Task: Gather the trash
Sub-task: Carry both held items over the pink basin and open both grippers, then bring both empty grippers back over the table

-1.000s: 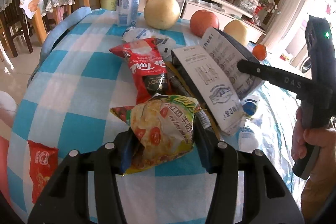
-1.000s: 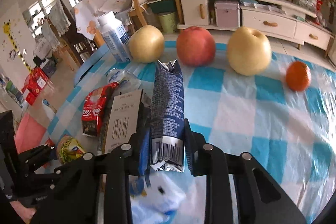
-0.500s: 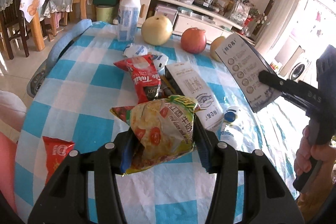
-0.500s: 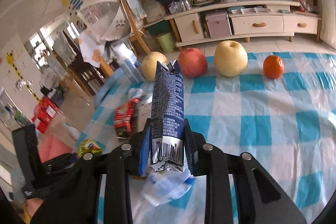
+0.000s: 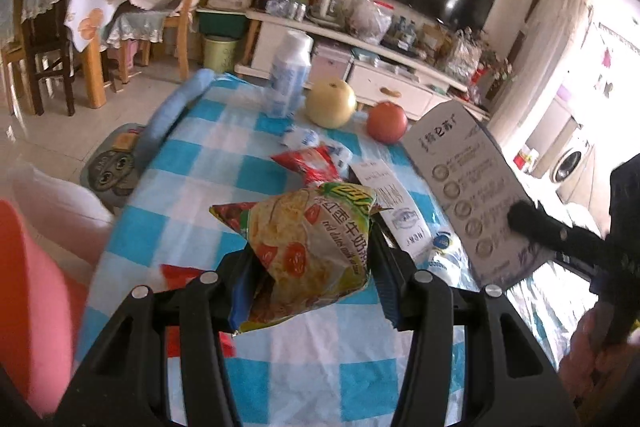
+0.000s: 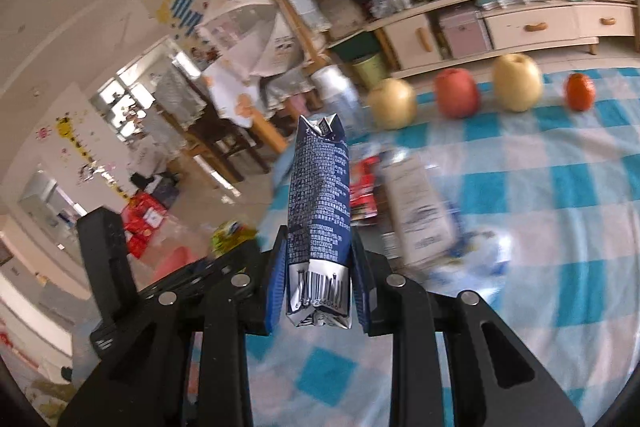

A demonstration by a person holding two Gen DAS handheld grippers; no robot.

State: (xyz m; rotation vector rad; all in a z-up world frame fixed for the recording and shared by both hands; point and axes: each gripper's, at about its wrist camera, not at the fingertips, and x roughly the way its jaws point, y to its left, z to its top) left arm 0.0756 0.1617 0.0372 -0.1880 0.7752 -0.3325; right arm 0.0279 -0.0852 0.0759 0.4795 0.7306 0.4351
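Observation:
My left gripper [image 5: 308,279] is shut on a yellow snack bag [image 5: 308,247] and holds it above the blue checked table [image 5: 192,179]. My right gripper [image 6: 320,275] is shut on a dark blue drink carton [image 6: 320,203], lifted upright off the table; the carton also shows at the right of the left wrist view [image 5: 472,199]. On the table lie a red snack wrapper [image 5: 312,163], a white carton [image 5: 388,199], a crumpled white-blue wrapper [image 5: 444,251] and another red wrapper [image 5: 180,273] near the left edge.
A white bottle [image 5: 290,79], two pears [image 5: 331,103] [image 6: 516,87], an apple [image 5: 387,123] and an orange [image 6: 579,91] stand at the table's far edge. A pink-red object [image 5: 36,287] sits low at the left beside the table. Chairs and a TV cabinet stand beyond.
Both grippers have risen and pulled back from the table with their loads. The blue carton has come off the pile and now hangs well above the table.

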